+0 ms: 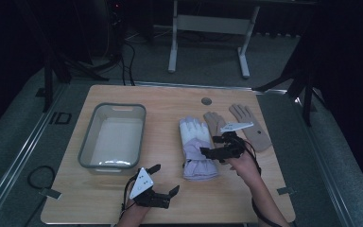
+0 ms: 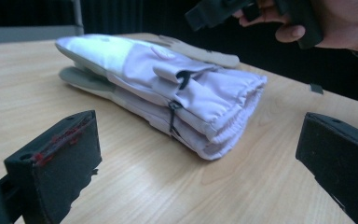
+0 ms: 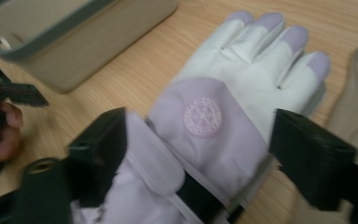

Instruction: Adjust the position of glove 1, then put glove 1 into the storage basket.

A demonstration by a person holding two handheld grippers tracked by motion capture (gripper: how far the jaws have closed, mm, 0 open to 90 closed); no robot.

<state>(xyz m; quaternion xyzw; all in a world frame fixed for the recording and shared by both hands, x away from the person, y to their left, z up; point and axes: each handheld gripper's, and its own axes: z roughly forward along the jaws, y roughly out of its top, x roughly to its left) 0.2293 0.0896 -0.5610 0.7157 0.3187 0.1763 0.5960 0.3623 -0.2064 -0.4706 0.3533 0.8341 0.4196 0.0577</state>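
A pair of lilac and white gloves (image 1: 196, 149) lies stacked on the wooden table (image 1: 170, 101), fingers pointing away, cuffs toward me. My right gripper (image 1: 211, 145) hovers just over the cuff end at the stack's right side. In the right gripper view its jaws stand wide on either side of the top glove (image 3: 242, 88) without pressing it, so my right gripper (image 3: 203, 140) is open. My left gripper (image 1: 164, 178) rests near the front edge, open and empty. In the left gripper view it (image 2: 198, 140) faces the cuffs of the gloves (image 2: 168, 88).
A grey plastic bin (image 1: 113, 137) stands empty on the left half of the table. Two tan gloves (image 1: 246, 125) lie flat to the right of the lilac pair. A round grommet (image 1: 206, 101) sits near the far edge.
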